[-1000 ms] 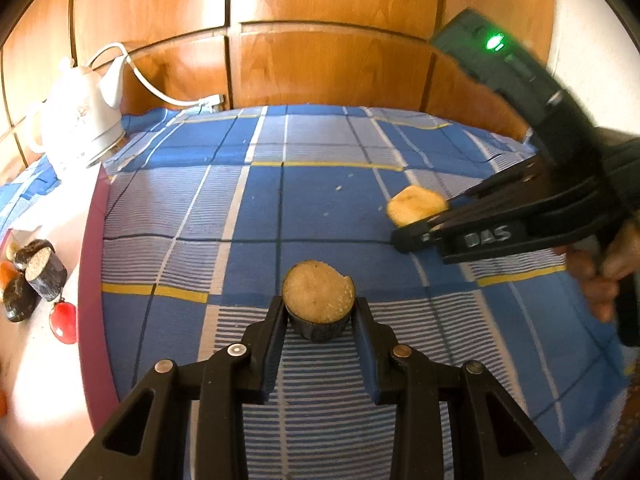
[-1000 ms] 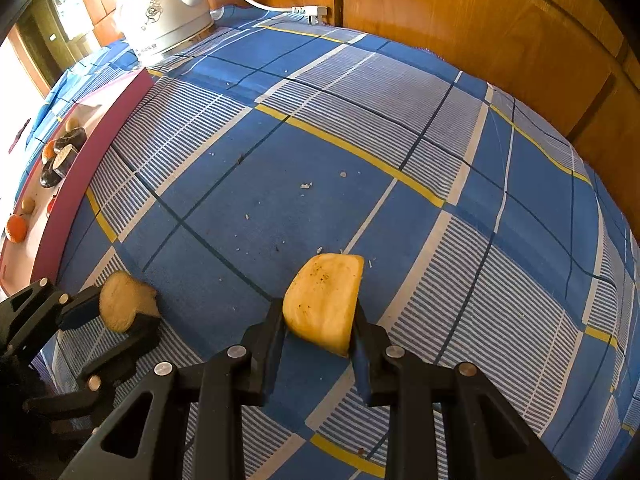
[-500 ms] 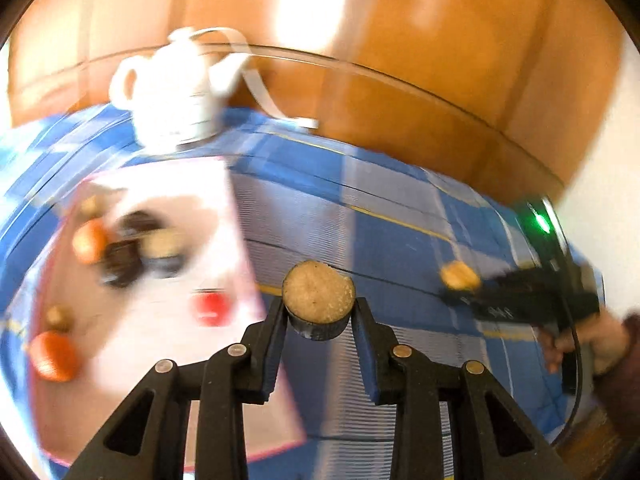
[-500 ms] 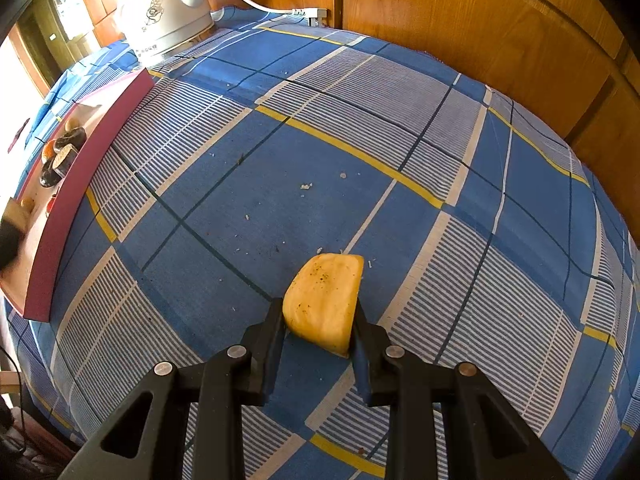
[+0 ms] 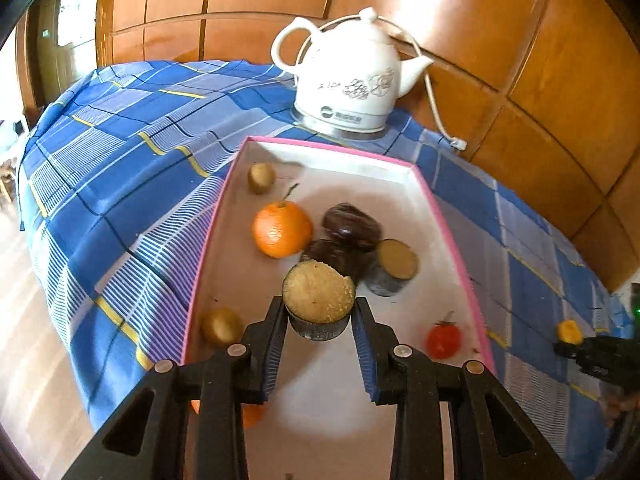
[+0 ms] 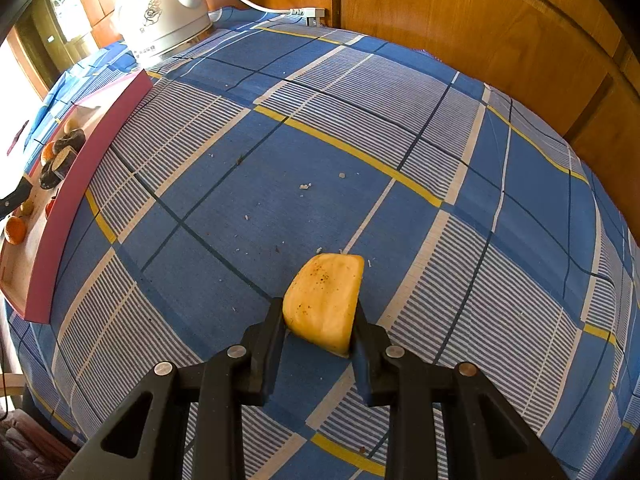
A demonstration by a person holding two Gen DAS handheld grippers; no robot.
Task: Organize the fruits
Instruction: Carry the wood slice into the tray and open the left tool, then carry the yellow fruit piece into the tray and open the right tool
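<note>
1 dark-skinned cut fruit (image 5: 319, 302) in left jaws, 1 yellow wedge (image 6: 325, 302) in right; tray (image 5: 436, 208) w/ 2 oranges, 2 kiwis.

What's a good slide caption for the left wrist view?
Left gripper carries a dark-skinned fruit slice above the pink-rimmed tray of fruit.

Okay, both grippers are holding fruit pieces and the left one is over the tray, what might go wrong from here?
The left gripper holds a dark-skinned cut piece right above the cluster of dark fruits and the orange; lowering there could knock them or leave it stacked and rolling. The small red fruit lies near the pink tray wall and might get bumped. The right gripper pinches the yellow piece by its lower end, so it may slip.
</note>
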